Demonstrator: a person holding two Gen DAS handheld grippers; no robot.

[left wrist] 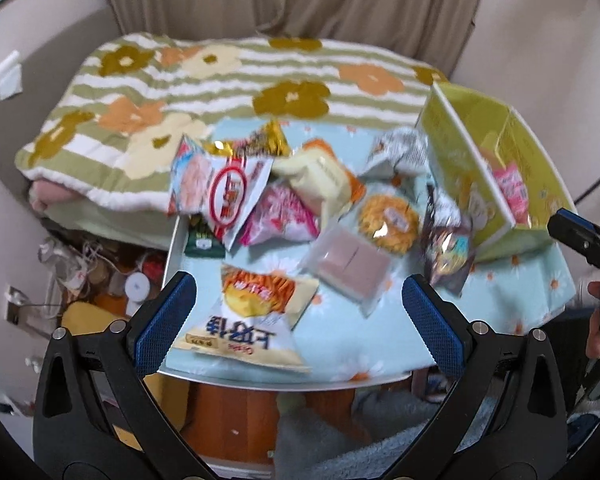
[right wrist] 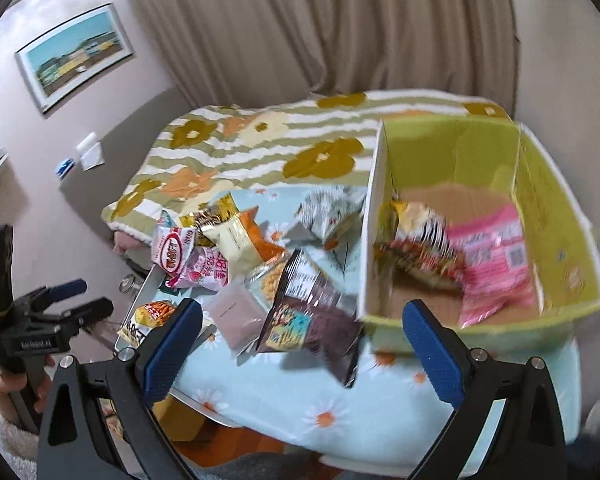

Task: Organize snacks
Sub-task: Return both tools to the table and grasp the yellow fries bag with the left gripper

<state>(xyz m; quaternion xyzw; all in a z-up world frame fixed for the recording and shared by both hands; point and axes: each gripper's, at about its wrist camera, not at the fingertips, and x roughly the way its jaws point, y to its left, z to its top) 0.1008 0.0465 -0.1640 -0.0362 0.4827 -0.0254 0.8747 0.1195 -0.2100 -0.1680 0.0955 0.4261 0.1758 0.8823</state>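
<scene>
Right wrist view: my right fingers (right wrist: 302, 334) are spread, empty, just short of the yellow-green cardboard box (right wrist: 556, 216); left fingers (left wrist: 298, 312) gape too. I'd drop onto the dark purple crinkly snack bag (right wrist: 312, 320) on the floral-clothed counter (right wrist: 300, 400) beside the box, pinching its middle.

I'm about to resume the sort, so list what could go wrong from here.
1. The dark purple packet hangs over the table's near edge; a nudge might drop it.
2. The yellow chip bag also lies near that edge.
3. The yellow-green box sits at the table's corner; pushing could shift it.
</scene>
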